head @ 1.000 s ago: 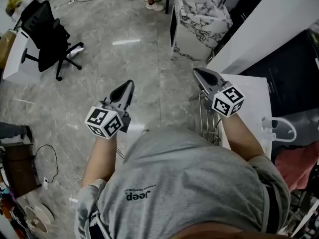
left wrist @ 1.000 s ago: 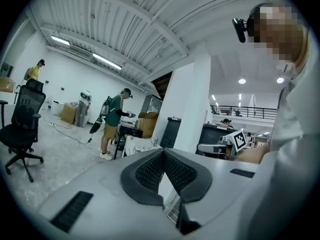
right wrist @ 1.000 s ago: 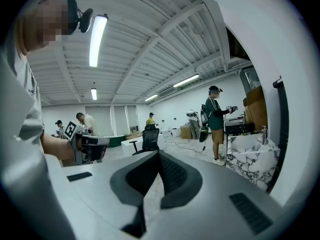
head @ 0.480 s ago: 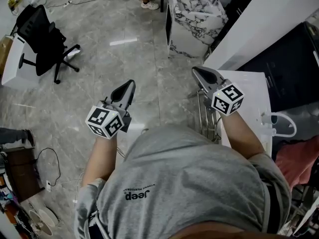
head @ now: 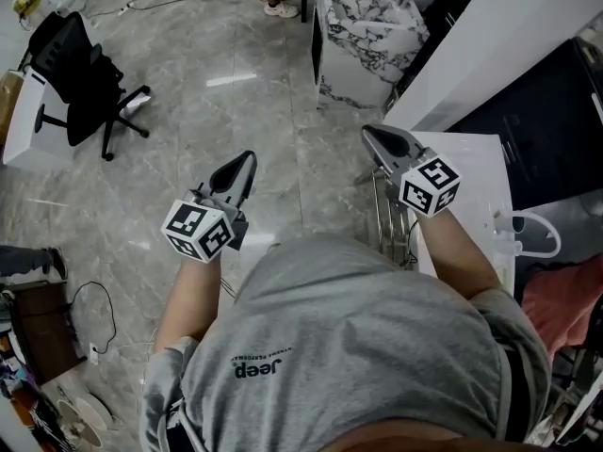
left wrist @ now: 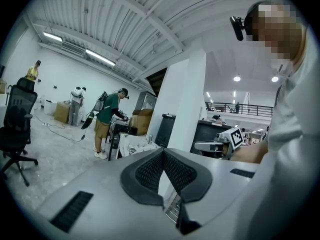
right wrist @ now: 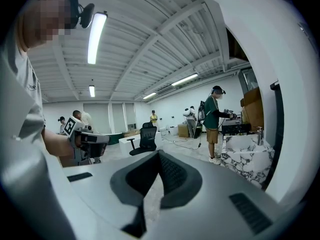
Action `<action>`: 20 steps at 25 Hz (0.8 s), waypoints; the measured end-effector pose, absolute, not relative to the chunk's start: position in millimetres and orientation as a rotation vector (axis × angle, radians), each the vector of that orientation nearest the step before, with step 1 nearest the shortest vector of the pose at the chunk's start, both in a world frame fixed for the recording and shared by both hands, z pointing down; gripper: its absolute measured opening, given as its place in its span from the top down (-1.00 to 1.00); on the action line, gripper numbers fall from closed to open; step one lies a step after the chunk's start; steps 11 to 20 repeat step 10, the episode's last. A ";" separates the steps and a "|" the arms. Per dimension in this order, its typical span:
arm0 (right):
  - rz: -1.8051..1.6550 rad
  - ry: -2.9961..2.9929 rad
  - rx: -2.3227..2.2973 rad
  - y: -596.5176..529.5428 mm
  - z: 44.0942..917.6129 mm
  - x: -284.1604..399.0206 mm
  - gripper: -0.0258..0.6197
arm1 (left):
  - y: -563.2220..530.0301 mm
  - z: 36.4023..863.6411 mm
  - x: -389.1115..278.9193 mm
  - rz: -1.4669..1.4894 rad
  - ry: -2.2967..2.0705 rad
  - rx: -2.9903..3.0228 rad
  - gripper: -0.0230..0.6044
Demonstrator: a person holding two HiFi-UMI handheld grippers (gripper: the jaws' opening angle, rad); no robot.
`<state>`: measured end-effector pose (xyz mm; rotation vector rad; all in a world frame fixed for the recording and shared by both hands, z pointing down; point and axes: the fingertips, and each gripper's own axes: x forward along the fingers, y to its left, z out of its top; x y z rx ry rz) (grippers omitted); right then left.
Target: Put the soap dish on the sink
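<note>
My left gripper (head: 246,157) is held level over the grey floor, shut with nothing in it; its pads meet at the tip (left wrist: 163,150). My right gripper (head: 369,135) is also shut and empty (right wrist: 159,152), beside the corner of a white counter (head: 471,172). The marble sink (head: 369,28) stands ahead of both grippers at the top of the head view; it also shows as a marble block (right wrist: 245,156) in the right gripper view. I cannot pick out a soap dish in any view. A wire rack (head: 388,222) hangs below the right gripper.
A black office chair (head: 85,73) and a white desk (head: 19,111) stand at the far left. A person's feet (head: 278,6) are near the sink, and a person in green (left wrist: 107,121) works beside it. Cables lie on the floor at lower left.
The sink and the chair have slid slightly up and left in the head view. Both grippers keep the same pose and stay shut.
</note>
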<state>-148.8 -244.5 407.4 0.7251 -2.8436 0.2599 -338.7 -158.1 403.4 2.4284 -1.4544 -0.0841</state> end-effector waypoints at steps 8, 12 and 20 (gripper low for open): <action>0.260 -2.850 0.728 -247.8 408.5 -142.6 0.77 | -160.7 403.2 -332.8 -0.081 -1.453 2.435 0.88; 0.261 -2.851 0.727 -247.2 408.8 -141.9 0.77 | -159.9 403.8 -331.7 -0.080 -1.452 2.435 0.88; 0.261 -2.851 0.727 -247.2 408.8 -141.9 0.77 | -159.9 403.8 -331.7 -0.080 -1.452 2.435 0.88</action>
